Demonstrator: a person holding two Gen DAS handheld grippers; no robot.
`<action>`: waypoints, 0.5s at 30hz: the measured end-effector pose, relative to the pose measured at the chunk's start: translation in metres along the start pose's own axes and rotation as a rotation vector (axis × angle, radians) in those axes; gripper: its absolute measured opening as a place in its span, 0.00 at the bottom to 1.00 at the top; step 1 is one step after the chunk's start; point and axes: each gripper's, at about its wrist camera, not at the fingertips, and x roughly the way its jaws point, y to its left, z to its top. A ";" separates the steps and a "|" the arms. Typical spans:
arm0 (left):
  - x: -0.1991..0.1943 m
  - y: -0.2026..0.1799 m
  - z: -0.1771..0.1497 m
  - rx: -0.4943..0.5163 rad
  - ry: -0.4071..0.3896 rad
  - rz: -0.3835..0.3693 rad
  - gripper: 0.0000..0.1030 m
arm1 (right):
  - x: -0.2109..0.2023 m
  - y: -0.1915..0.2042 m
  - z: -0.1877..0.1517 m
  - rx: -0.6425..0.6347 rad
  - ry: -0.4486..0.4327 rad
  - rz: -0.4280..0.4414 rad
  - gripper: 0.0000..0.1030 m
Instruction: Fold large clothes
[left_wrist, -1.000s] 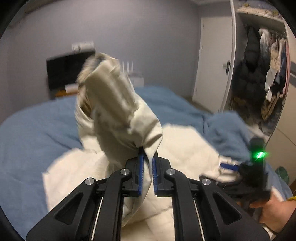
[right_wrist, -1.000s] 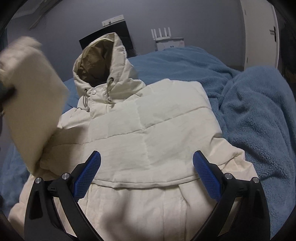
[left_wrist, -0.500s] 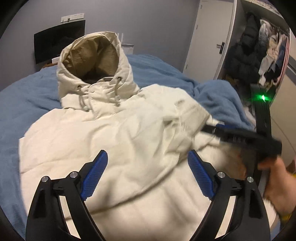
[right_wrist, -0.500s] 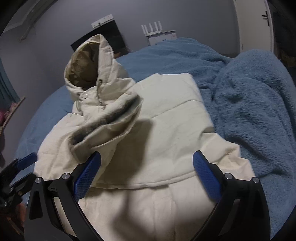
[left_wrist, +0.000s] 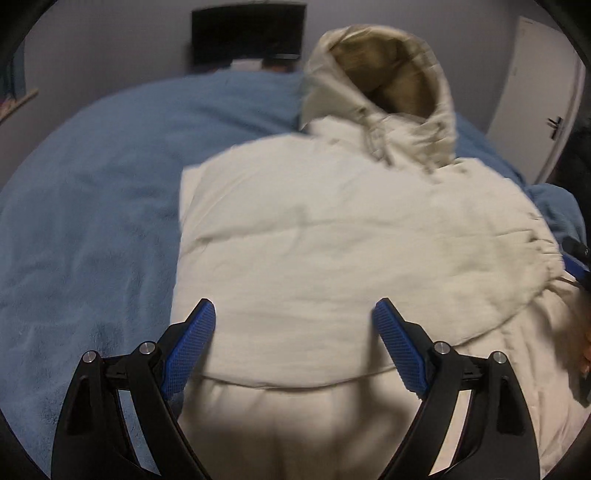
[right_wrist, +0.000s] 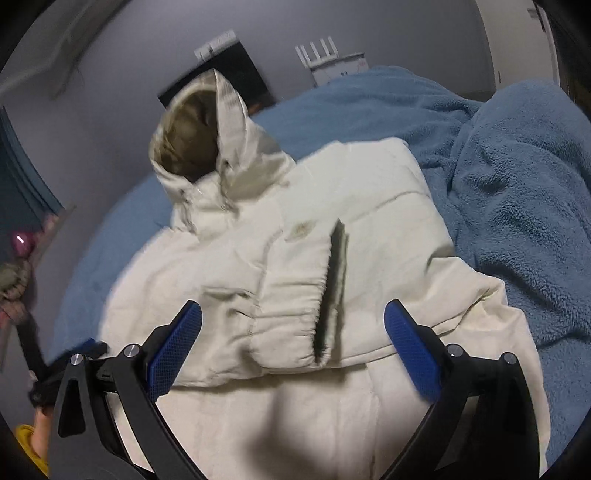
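Right wrist: sleeve (right_wrist: 291, 295) folded across cream jacket (right_wrist: 388, 221)

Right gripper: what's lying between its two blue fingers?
In the right wrist view, the jacket's folded-over sleeve cuff lies between the open right gripper's fingers, untouched.

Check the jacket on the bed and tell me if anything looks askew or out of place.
Mostly tidy. The cream jacket lies flat on the blue blanket with one sleeve folded across its front. The odd part is the hood: it stands up, puffed open, instead of lying flat. The sleeve's cuff also gapes, showing its dark lining.
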 end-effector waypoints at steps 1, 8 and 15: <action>0.003 0.002 0.000 -0.007 0.010 -0.001 0.82 | 0.004 0.001 -0.001 -0.011 0.010 -0.015 0.83; 0.006 -0.009 -0.002 0.052 -0.004 0.037 0.83 | 0.027 0.009 -0.012 -0.064 0.079 -0.030 0.22; 0.000 -0.012 -0.006 0.071 -0.020 0.033 0.83 | -0.028 0.024 -0.004 -0.154 -0.139 -0.087 0.12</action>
